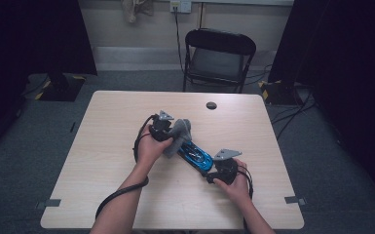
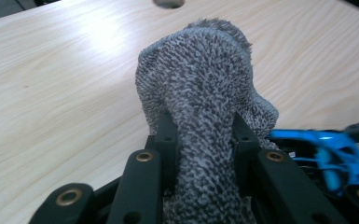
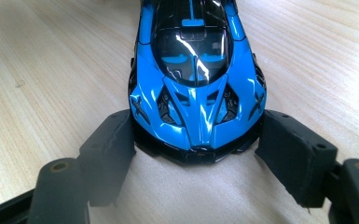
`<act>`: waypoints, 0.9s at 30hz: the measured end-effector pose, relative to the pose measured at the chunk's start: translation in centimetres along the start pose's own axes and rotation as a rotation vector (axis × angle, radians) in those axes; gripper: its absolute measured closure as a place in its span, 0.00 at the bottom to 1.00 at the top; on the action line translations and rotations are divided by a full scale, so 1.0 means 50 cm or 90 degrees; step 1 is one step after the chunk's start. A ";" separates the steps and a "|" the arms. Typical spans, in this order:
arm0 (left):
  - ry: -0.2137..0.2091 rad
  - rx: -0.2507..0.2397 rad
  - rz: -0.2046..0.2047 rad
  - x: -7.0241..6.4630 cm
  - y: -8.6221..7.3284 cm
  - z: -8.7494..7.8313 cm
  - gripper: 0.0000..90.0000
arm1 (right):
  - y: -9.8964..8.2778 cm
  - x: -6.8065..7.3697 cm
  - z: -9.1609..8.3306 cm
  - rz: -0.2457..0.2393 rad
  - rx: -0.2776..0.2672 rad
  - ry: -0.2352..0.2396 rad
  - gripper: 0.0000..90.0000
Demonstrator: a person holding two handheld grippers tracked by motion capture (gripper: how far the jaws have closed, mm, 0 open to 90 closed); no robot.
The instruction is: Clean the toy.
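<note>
Left gripper view | grey cloth (image 2: 205,107) hides blue toy car (image 2: 335,149)

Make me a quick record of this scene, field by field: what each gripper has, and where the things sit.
Left gripper: shut on the grey fuzzy cloth, bunched upright between its jaws
Right gripper: jaws against both sides of the glossy blue and black toy car, at one end
Car position: on the pale wooden table, cloth at its other end
Behind table: black folding chair
</note>
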State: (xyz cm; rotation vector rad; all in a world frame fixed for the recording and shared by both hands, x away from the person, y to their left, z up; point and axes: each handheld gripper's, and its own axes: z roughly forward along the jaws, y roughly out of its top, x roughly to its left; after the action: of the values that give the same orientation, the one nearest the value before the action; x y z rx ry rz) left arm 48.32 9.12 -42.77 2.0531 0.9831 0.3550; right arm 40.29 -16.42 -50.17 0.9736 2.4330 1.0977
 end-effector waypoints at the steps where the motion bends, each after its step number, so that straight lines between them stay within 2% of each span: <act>1: 0.000 0.000 0.000 0.000 0.000 0.000 0.79 | 0.000 0.000 0.000 0.000 0.000 0.000 0.30; 2: -0.012 -0.001 0.005 -0.015 0.005 -0.002 0.79 | 0.000 0.000 0.000 0.000 0.000 0.000 0.30; 3: -0.012 -0.001 0.005 -0.015 0.005 -0.002 0.79 | 0.000 0.000 0.000 0.000 0.000 0.000 0.30; 5: -0.035 -0.007 0.018 -0.032 0.008 0.000 0.79 | 0.000 0.000 0.000 0.000 0.000 0.000 0.30; 6: -0.048 -0.010 0.028 -0.052 0.007 0.004 0.79 | 0.000 0.000 0.000 0.000 0.000 0.000 0.30; 8: -0.066 -0.011 0.034 -0.071 0.006 0.008 0.79 | 0.000 0.000 0.000 -0.001 0.000 0.000 0.30; 10: -0.077 -0.011 0.043 -0.089 0.004 0.013 0.79 | 0.000 0.000 0.000 0.000 0.000 0.000 0.30; 11: -0.077 -0.011 0.043 -0.089 0.004 0.013 0.79 | 0.000 0.000 0.000 0.000 0.000 0.000 0.30; 13: -0.089 -0.006 0.049 -0.111 0.001 0.020 0.79 | 0.000 0.000 0.000 -0.001 0.000 0.000 0.30; 18: -0.110 -0.002 0.050 -0.132 -0.006 0.030 0.79 | 0.000 0.000 0.000 0.000 0.000 0.000 0.30; 22: -0.132 0.019 0.055 -0.157 -0.020 0.051 0.79 | 0.000 0.000 0.000 0.000 0.000 0.000 0.30; 27: -0.137 0.035 0.057 -0.176 -0.030 0.070 0.79 | 0.000 0.000 0.000 0.000 0.000 0.000 0.30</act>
State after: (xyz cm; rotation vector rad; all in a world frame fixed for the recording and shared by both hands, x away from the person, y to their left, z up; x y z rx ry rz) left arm 43.65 1.13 -45.36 2.1385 0.7808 0.1493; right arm 40.28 -16.42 -50.17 0.9738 2.4328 1.0966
